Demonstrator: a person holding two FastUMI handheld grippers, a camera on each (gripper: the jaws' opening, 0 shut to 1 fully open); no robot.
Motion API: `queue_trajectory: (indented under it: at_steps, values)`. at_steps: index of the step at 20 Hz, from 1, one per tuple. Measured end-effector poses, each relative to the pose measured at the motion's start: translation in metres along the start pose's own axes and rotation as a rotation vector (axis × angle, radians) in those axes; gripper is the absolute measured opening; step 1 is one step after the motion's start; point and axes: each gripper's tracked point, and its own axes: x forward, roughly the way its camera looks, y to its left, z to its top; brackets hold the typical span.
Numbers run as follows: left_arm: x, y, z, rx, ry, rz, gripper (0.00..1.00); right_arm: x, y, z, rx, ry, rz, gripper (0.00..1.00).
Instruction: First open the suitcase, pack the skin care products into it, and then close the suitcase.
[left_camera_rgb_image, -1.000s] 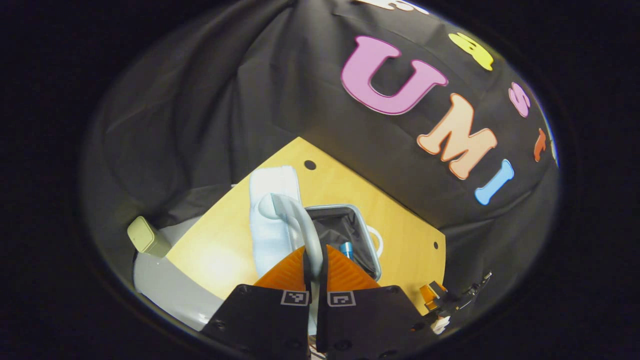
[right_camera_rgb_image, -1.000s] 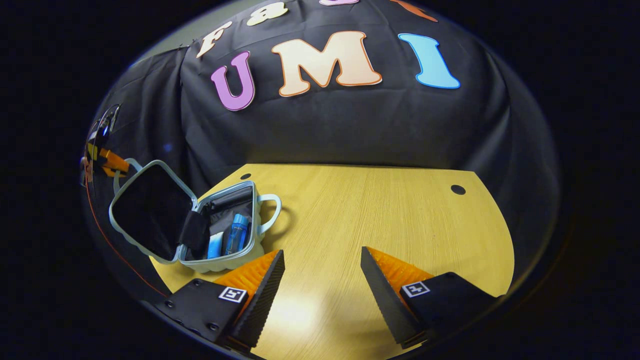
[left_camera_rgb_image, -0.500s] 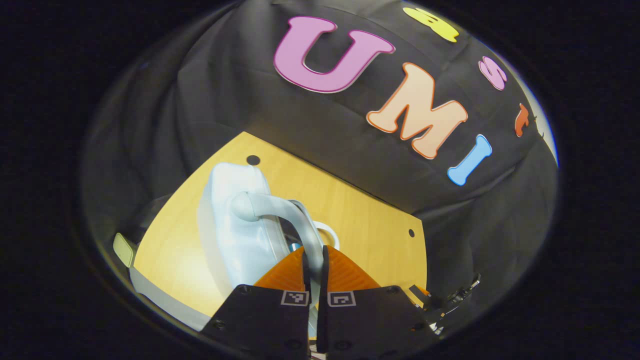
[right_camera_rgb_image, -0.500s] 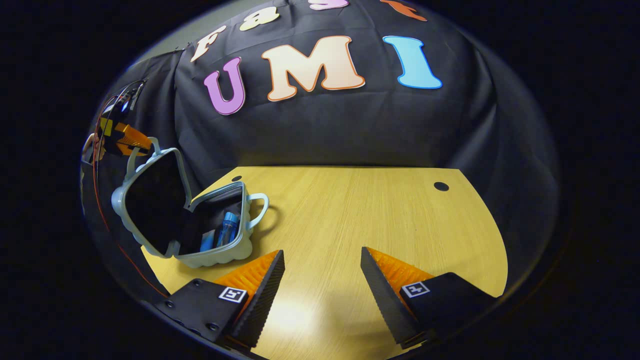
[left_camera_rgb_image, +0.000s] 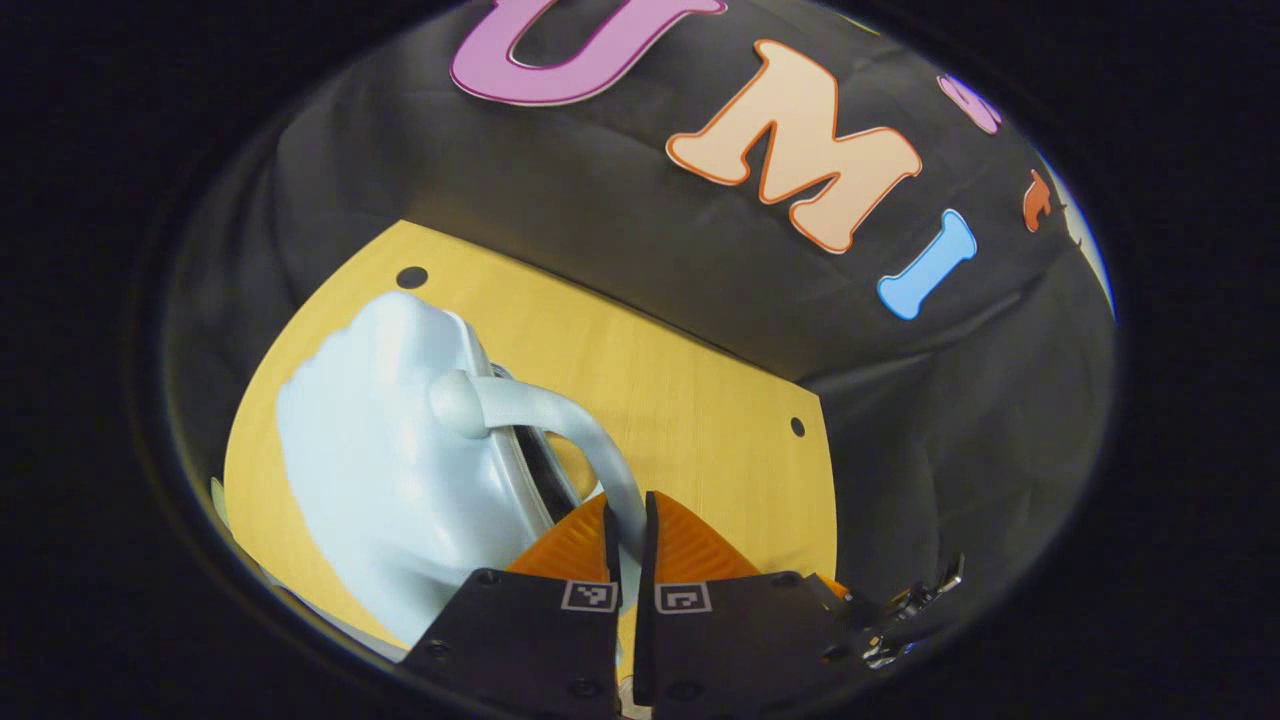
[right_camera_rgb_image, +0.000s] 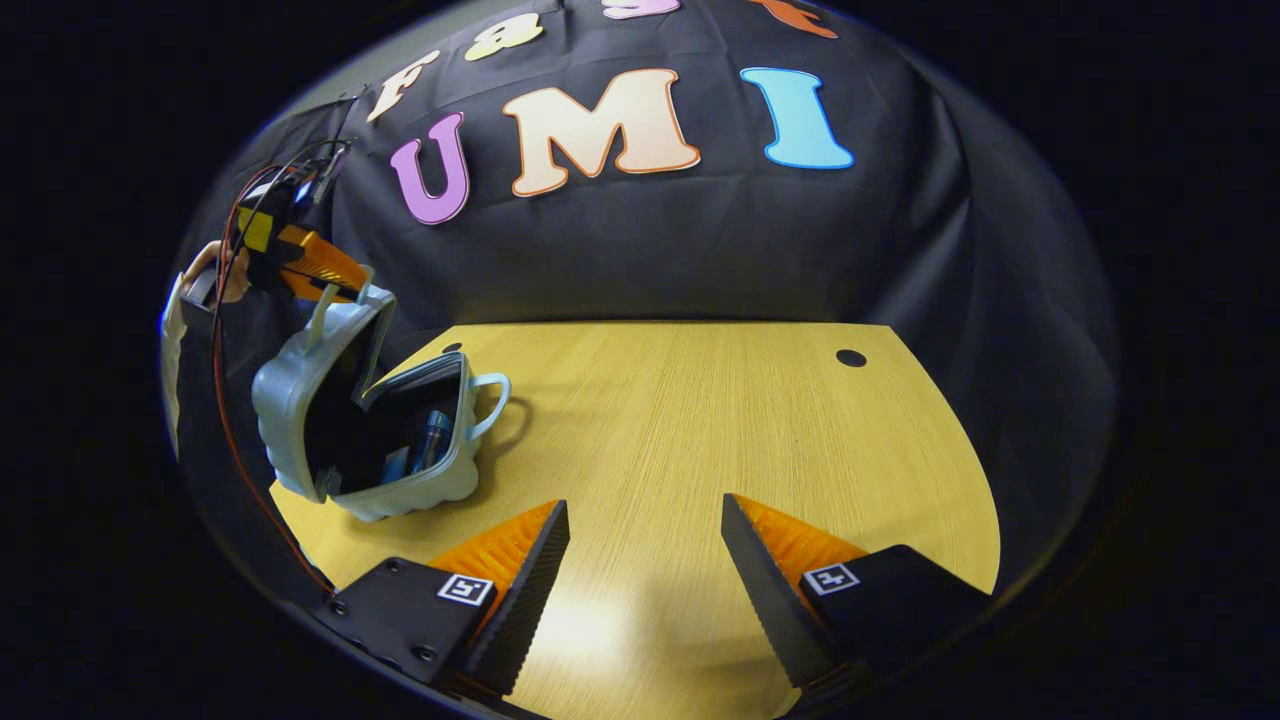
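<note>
Lid half lowered, risk of slipping handle.
Left gripper view: left gripper (left_camera_rgb_image: 627, 520) jaws pinch the lid handle (left_camera_rgb_image: 560, 425) of the suitcase (left_camera_rgb_image: 390, 450); a slip drops it. Right gripper view: right gripper (right_camera_rgb_image: 645, 545) jaws wide, empty above counter (right_camera_rgb_image: 700, 430); skin care products (right_camera_rgb_image: 425, 445) may jam the lid.

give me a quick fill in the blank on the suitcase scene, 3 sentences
1. The left gripper is shut on the lid's ____.
2. The right gripper hovers over the table with its jaws ____.
3. The suitcase has its lid only ____ closed, bottles visible inside.

Missing words: handle; open; partly
</note>
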Motion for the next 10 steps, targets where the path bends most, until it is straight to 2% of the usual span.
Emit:
queue_trajectory:
  at_steps: [1,10]
  values:
    - [0.009,-0.002,-0.002,0.000,0.017,0.002,0.00,-0.001,0.000,0.000,0.004,-0.003,-0.001,0.96]
    - [0.093,-0.002,-0.026,-0.018,0.152,0.031,0.00,-0.001,-0.004,-0.005,0.042,0.001,0.010,0.96]
